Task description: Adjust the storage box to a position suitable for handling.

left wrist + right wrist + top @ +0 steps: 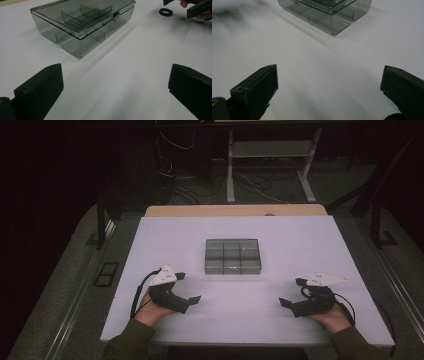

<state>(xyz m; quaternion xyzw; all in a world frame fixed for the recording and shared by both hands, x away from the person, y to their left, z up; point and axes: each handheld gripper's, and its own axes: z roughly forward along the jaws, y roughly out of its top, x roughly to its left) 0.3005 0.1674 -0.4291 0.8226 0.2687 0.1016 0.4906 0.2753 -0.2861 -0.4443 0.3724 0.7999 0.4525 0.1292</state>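
resting wide open, both tongs, left and right, hold nothing.

Box between two open tongs

A clear lidded box with compartments sits mid-table. The left tongs and right tongs rest near the front edge, well apart, jaws spread and empty

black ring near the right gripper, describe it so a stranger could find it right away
On the white table top, look past the closed smoky clear plastic divider box toward the right gripper. The small black rubber-like ring lies flat just beside it, the one loose round thing there.
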